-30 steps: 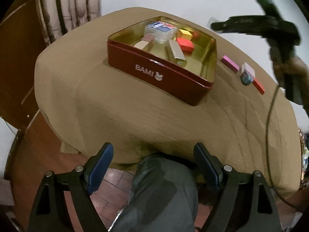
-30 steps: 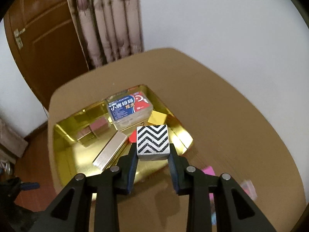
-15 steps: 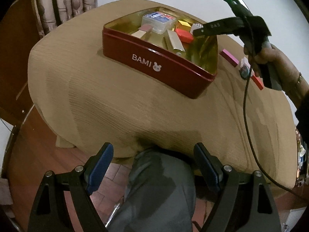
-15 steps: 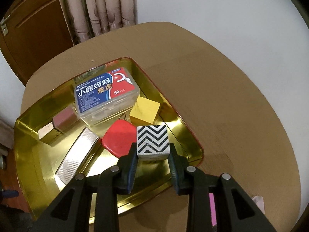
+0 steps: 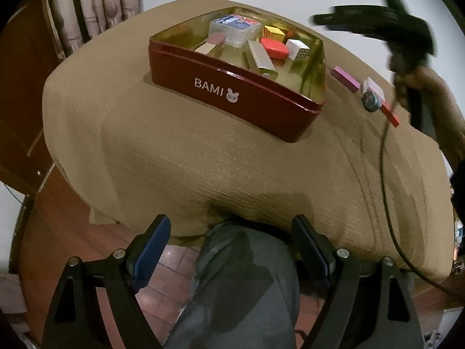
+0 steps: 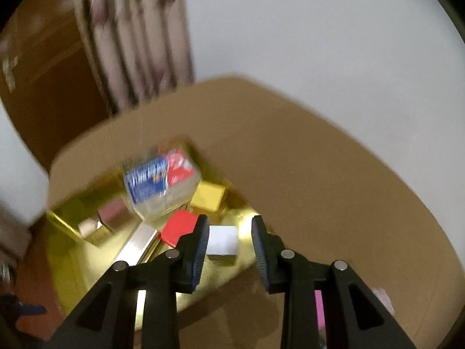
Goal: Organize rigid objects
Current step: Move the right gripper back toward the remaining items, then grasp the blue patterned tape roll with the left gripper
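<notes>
the left hand holds its tongs (image 5: 231, 221) pointing steeply down past the near edge of the counter (image 5: 203, 160), over a knee in grey trousers (image 5: 241, 276); the tongs are wide apart and hold nothing. the right hand (image 5: 421, 78), blurred, carries its tongs (image 6: 229, 224) above the far right corner of the red tin (image 5: 232, 87), tilted down toward it. those tongs stand only narrowly apart and nothing is clamped between the blue pads (image 6: 200, 247). the zigzag cube (image 5: 298, 51) lies inside the tin near its right wall, white face up, just beside a flat red piece (image 5: 273, 49); from the right wrist it shows through the gap between the pads, lower down and clear of them. also in the tin are a clear plastic box (image 5: 235, 29), a yellow block (image 5: 273, 32) and a gold bar (image 5: 260, 58). on the counter right of the tin lie a pink bar (image 5: 344, 78), a small white block (image 5: 373, 91) and a red bar (image 5: 391, 115).
</notes>
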